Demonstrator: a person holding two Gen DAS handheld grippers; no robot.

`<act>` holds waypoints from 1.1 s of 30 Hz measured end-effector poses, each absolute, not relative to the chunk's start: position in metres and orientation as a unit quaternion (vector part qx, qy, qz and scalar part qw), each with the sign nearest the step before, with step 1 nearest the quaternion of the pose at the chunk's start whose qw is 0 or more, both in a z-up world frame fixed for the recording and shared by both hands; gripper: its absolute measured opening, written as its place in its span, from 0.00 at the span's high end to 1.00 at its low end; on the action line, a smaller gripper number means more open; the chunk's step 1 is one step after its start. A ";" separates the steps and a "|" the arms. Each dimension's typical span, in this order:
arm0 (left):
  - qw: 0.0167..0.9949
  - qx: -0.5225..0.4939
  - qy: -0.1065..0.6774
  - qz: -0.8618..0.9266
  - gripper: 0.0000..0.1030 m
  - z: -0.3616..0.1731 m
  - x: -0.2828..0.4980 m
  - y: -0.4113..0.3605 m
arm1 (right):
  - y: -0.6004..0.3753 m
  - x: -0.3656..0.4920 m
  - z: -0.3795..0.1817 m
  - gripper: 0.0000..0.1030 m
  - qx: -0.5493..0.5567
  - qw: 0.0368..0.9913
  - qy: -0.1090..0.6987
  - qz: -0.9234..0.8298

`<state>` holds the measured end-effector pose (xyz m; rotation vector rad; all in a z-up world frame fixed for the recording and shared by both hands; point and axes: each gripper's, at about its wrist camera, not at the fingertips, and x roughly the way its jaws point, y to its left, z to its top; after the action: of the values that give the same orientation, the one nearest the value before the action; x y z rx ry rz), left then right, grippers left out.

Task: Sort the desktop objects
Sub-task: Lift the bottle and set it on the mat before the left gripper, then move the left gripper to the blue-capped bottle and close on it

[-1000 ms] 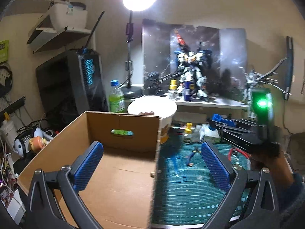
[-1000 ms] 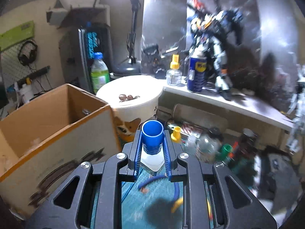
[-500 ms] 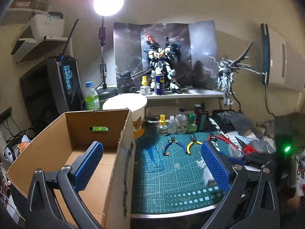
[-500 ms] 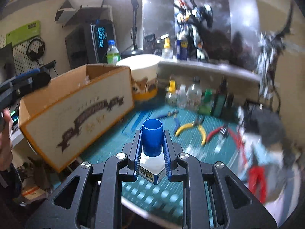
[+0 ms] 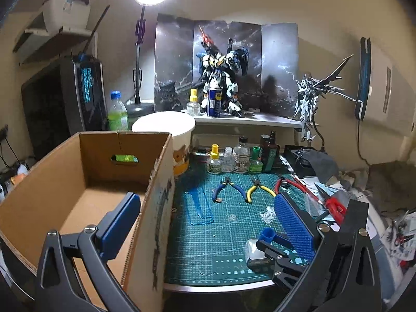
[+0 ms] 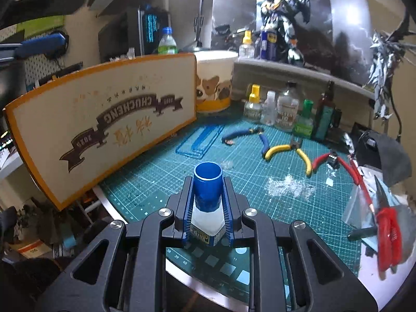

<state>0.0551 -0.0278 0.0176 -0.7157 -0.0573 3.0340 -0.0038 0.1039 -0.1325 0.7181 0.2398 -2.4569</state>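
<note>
Right wrist, right tongs (image 6: 208, 208) clamping blue-capped bottle (image 6: 207, 189), box (image 6: 109, 119) printed "CHUCHENG", left tongs (image 5: 205, 221) wide open, empty.

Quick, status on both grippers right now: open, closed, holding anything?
Left gripper: open, holding nothing.
Right gripper: closed on the blue-capped bottle, near the front of the cutting mat.

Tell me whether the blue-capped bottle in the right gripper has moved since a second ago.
Yes. The blue-capped bottle, clamped in the right gripper, has pulled back from the dog-print bucket toward the cutting mat's near edge.
</note>
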 end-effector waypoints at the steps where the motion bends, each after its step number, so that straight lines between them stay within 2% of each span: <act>1: 0.013 -0.232 -0.021 0.972 0.00 0.017 0.054 -0.028 | 0.105 -0.003 -0.133 0.81 0.266 0.282 0.088 -0.917; 4: 0.010 -0.231 -0.020 0.973 0.00 0.016 0.054 -0.028 | 0.109 -0.001 -0.130 0.80 0.259 0.282 0.084 -0.920; 6: 0.007 -0.227 -0.016 0.974 0.00 0.017 0.055 -0.027 | 0.114 0.002 -0.124 0.71 0.251 0.282 0.076 -0.923; 11: 0.004 -0.221 -0.014 0.975 0.00 0.021 0.056 -0.025 | 0.135 0.014 -0.092 0.65 0.234 0.271 0.050 -0.932; 13: 0.007 -0.222 -0.014 0.975 0.00 0.021 0.056 -0.023 | 0.149 0.022 -0.076 0.54 0.229 0.256 0.038 -0.938; 14: 0.008 -0.223 -0.013 0.975 0.00 0.020 0.056 -0.021 | 0.157 0.026 -0.070 0.44 0.228 0.248 0.028 -0.941; 15: 0.010 -0.224 -0.011 0.974 0.00 0.019 0.056 -0.020 | 0.165 0.030 -0.066 0.38 0.228 0.241 0.018 -0.943; 22: 0.028 -0.233 0.000 0.972 0.00 0.010 0.062 -0.003 | 0.214 0.078 -0.069 0.36 0.219 0.178 0.019 -0.959; 27: 0.036 -0.230 0.003 0.973 0.00 0.006 0.065 0.014 | 0.246 0.114 -0.078 0.23 0.220 0.133 -0.012 -0.966; 33: 0.036 -0.213 -0.019 0.976 0.00 -0.008 0.064 0.040 | 0.276 0.125 -0.081 0.22 0.217 0.111 -0.057 -0.968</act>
<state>0.0645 0.0399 -0.0077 -0.6536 -0.0581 2.9993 0.1254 0.2758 -0.0813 0.6360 -0.1670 -2.8446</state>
